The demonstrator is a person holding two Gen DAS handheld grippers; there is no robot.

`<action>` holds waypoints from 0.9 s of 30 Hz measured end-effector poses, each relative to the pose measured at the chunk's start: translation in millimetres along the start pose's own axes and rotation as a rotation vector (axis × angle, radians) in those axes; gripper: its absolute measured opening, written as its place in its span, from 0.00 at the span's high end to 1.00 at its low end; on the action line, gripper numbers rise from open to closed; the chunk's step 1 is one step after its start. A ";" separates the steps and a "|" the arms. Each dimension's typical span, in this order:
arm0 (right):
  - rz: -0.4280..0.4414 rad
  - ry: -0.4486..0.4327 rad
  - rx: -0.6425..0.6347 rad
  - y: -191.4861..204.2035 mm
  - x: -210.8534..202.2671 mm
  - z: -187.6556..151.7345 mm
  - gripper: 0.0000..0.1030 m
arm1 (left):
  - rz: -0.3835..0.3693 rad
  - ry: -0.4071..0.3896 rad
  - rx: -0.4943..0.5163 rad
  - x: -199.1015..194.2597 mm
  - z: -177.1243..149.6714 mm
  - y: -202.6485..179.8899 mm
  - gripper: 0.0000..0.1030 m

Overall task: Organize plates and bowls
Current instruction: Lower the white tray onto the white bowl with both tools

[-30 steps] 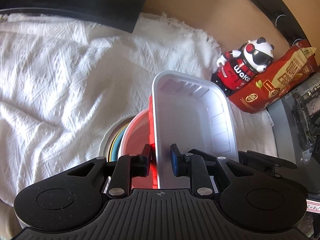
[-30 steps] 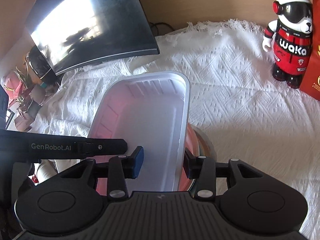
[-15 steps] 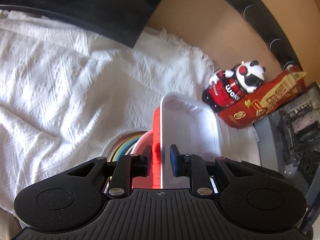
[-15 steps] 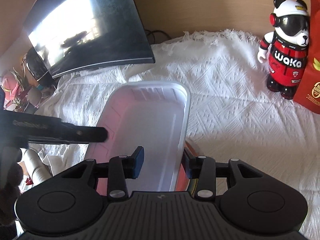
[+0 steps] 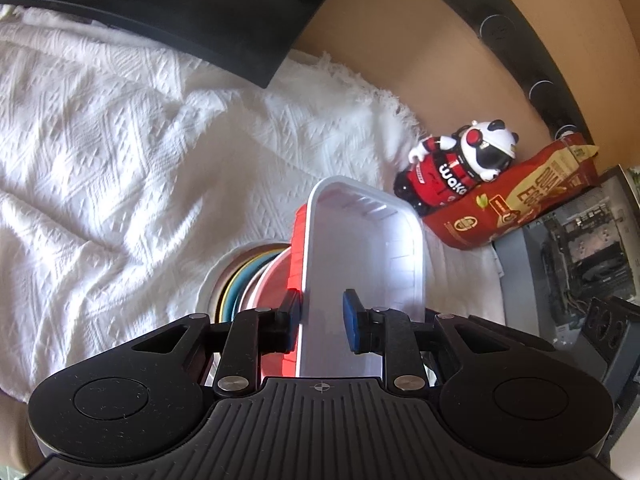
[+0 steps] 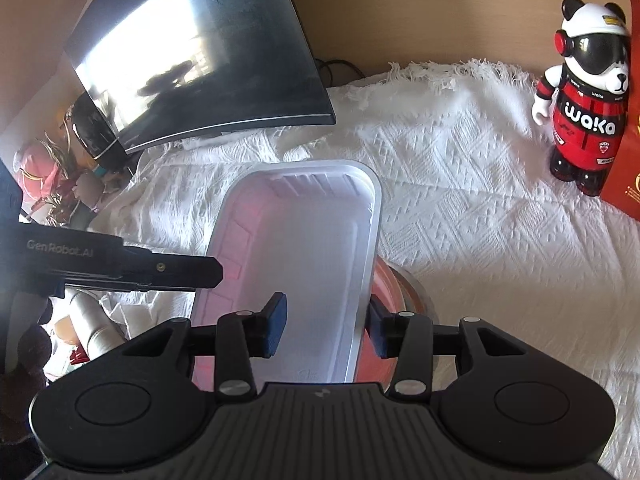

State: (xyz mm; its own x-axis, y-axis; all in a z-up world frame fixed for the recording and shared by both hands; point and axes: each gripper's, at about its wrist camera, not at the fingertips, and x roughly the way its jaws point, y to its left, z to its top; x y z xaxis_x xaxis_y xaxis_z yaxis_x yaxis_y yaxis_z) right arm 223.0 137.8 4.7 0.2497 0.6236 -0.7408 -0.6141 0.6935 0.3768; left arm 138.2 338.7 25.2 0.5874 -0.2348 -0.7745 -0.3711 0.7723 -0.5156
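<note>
My left gripper (image 5: 320,322) and right gripper (image 6: 324,330) both straddle the white tray's (image 6: 304,264) rims, jaws spread, not pinching | tray rests atop stacked plates (image 5: 240,280) on white cloth (image 6: 460,200) | panda figurine (image 6: 584,92) well apart

The white tray (image 6: 304,264) looks like thin matt plastic with moulded ribs at its far end. Under it, the cloth (image 6: 472,216) is white woven cotton, rough with a raised diamond pattern and a frayed fringe. Behind the tray, the monitor (image 6: 200,56) is glossy glass (it mirrors a window). Right of the tray, the panda figure (image 6: 584,96) is shiny, smooth plastic.
</note>
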 end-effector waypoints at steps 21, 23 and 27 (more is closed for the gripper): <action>0.025 -0.029 0.000 6.0 -23.3 -2.8 0.54 | 0.000 -0.007 0.035 -13.9 -7.4 -13.3 0.74; 0.030 -0.025 0.000 5.6 -23.5 -5.1 0.53 | -0.005 -0.005 0.037 -14.7 -9.1 -13.5 0.74; 0.009 0.012 0.013 1.0 -9.5 -10.4 0.53 | 0.006 0.034 0.003 0.4 -12.6 -5.6 0.74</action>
State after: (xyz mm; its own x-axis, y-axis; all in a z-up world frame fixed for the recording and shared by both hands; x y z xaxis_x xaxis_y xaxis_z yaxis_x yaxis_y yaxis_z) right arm 212.2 128.8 6.4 0.2351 0.6256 -0.7439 -0.6062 0.6926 0.3909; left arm 131.5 326.9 23.1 0.5603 -0.2502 -0.7896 -0.3722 0.7756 -0.5098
